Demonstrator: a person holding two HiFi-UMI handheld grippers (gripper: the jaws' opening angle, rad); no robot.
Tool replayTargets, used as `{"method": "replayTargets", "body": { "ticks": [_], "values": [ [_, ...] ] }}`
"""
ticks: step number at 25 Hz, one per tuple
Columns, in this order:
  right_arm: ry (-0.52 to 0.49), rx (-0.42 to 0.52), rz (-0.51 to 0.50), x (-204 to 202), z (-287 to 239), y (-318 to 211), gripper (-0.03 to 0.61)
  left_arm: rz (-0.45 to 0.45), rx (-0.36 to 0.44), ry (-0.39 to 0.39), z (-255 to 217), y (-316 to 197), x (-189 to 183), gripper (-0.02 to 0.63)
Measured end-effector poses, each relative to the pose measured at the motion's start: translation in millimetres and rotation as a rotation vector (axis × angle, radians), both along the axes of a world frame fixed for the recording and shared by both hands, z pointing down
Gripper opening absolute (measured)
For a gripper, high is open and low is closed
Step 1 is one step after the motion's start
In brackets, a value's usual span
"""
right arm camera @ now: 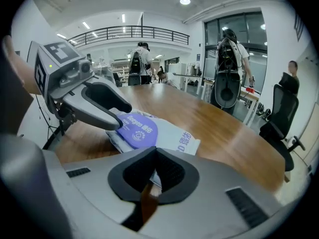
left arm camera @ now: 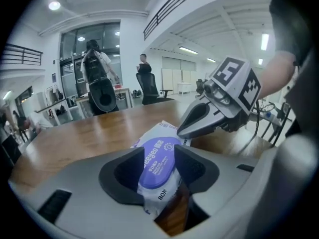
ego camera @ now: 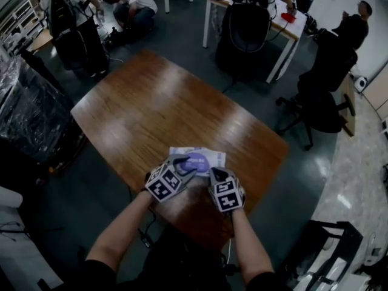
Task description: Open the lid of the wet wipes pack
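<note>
The wet wipes pack (ego camera: 209,156), white with a round purple lid (ego camera: 197,161), lies flat near the front edge of the wooden table (ego camera: 151,102). My left gripper (ego camera: 187,166) is at the lid from the near left. In the left gripper view its jaws (left arm camera: 157,159) stand open with the lid (left arm camera: 155,167) between them. The right gripper view shows the left gripper (right arm camera: 117,115) with its lower finger lying across the lid (right arm camera: 137,130). My right gripper (ego camera: 216,175) has its jaws together, shut, with the tip (left arm camera: 184,131) at the pack's right edge (left arm camera: 168,129).
The table's front edge lies just below the pack. A black office chair (ego camera: 318,96) and a white desk (ego camera: 276,26) stand beyond the table at the right. Dark covered equipment (ego camera: 30,114) is at the left. People are at the far back.
</note>
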State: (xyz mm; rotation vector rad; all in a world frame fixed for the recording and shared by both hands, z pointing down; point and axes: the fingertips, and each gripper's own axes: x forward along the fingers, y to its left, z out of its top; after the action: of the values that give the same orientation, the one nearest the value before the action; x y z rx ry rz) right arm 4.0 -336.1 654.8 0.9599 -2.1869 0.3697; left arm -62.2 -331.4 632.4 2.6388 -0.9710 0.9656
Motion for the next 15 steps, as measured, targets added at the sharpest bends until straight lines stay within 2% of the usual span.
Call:
{"method": "replayTargets", "body": {
  "ticks": [5,15],
  "values": [
    [0.005,-0.014,-0.010,-4,4,1,0.012,0.140,-0.021,-0.113,12,2,2,0.219],
    [0.004,-0.035,-0.041,-10,5,1,0.012,0.344,-0.025,-0.303,27,2,0,0.235]
  ]
}}
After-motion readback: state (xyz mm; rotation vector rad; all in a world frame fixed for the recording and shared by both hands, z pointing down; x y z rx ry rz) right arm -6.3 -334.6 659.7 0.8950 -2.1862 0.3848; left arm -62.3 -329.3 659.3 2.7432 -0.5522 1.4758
